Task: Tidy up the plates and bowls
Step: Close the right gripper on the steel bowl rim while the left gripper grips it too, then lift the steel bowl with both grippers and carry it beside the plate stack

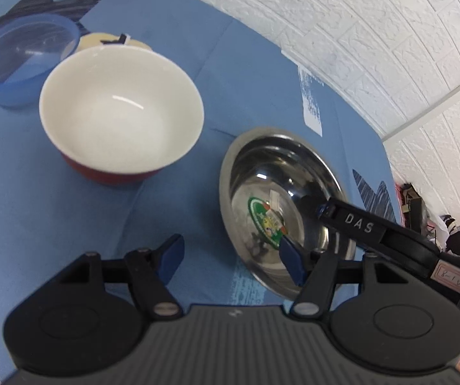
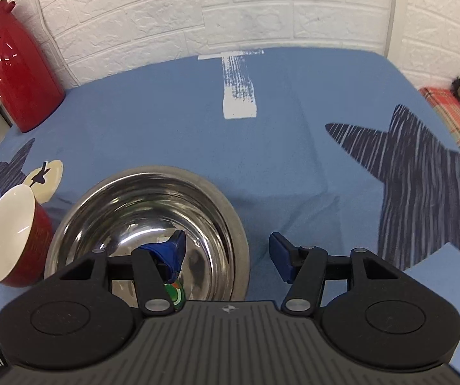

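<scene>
A blue tablecloth (image 2: 172, 122) printed with dark stars and a white brush-stroke covered the whole table and ran back to a white brick-pattern wall (image 2: 262, 6). At the far left corner of the table stood a red jug (image 2: 15, 67), upright, with a pale appliance just beside it at the picture's edge. The stainless-steel bowl (image 2: 153, 199) sat toward the near right part of the cloth, well short of the right edge, a green round sticker (image 1: 265, 221) on its bottom. To its left, apart from it, stood the red bowl with a white inside (image 1: 121, 109), upright and empty. Beyond that, near the left edge, was a translucent blue bowl (image 1: 21, 61) — close to the red one, though whether their rims touched could not be told. A cream printed disc on the cloth showed behind them. The right gripper (image 2: 226, 256) was spread wide over the steel bowl's near right rim: its left blue pad (image 2: 172, 250) hung inside the bowl and its right pad outside, neither pressing the wall, so it held nothing. The left gripper (image 1: 233, 256) was likewise released — one pad over bare cloth, the other above the steel bowl's near rim — gripping nothing. In the left wrist view the right gripper's black finger, lettered DAS, reached into the bowl from the right.
</scene>
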Available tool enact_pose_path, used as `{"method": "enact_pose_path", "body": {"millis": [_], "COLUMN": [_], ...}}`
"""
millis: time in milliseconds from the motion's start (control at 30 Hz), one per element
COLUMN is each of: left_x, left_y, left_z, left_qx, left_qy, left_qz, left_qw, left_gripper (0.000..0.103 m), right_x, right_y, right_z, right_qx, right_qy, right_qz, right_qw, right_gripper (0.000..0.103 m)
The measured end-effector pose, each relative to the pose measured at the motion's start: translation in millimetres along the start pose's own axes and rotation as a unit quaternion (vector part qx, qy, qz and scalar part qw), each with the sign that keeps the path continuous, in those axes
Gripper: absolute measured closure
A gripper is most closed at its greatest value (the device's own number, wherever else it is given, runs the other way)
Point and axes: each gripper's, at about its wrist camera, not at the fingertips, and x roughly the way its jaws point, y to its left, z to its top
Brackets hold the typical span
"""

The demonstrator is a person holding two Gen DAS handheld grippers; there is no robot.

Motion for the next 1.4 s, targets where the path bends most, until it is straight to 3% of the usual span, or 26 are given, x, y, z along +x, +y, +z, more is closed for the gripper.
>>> {"method": "enact_pose_path", "body": {"millis": [333,367,433,467,533,800,1167,1267,1400], "left_x": [-2,-2,-1,2,0,-49,-173,-193,-203], "left_y": [1,0,-3,-3,0,12,68,89,109], "left_z": [0,-1,0,1,2,-31,-151,-178,-197], "left_qx": [0.006,0.012,0.037,0.041,0.036,0.081,0.159,0.175,0.185], "left_qy": [-0.009,-0.009,-0.004,0.011,0.030,0.054,0.102,0.108,0.118], "left_qz": [0.008,0.011,0.025,0.013,0.005,0.003,-0.025,-0.029,-0.030], "left_qw": [0.9999,0.9998,0.9990,0.9990,0.9989,0.9953,0.9817,0.9782,0.9752], "left_gripper": [0.043,0.046,0.077,0.088,0.089,0.090,0.089,0.089,0.089], "right_x": [2,1,-5,-8,-12,-50,-170,-185,-186], "right_y": [16,16,19,20,23,29,79,89,98], "right_z": [-2,-3,-8,-11,-17,-65,-203,-239,-264], "right_qx": [-0.035,-0.032,-0.038,-0.039,-0.041,-0.025,-0.072,-0.067,-0.063], "right_qy": [-0.018,-0.023,-0.035,-0.039,-0.035,-0.006,-0.003,0.005,0.020], "right_qz": [-0.028,-0.024,-0.004,0.001,0.010,0.030,0.046,0.047,0.048], "right_qw": [0.999,0.999,0.999,0.998,0.998,0.999,0.996,0.997,0.997], "right_gripper": [0.061,0.062,0.072,0.074,0.080,0.079,0.075,0.074,0.073]}}
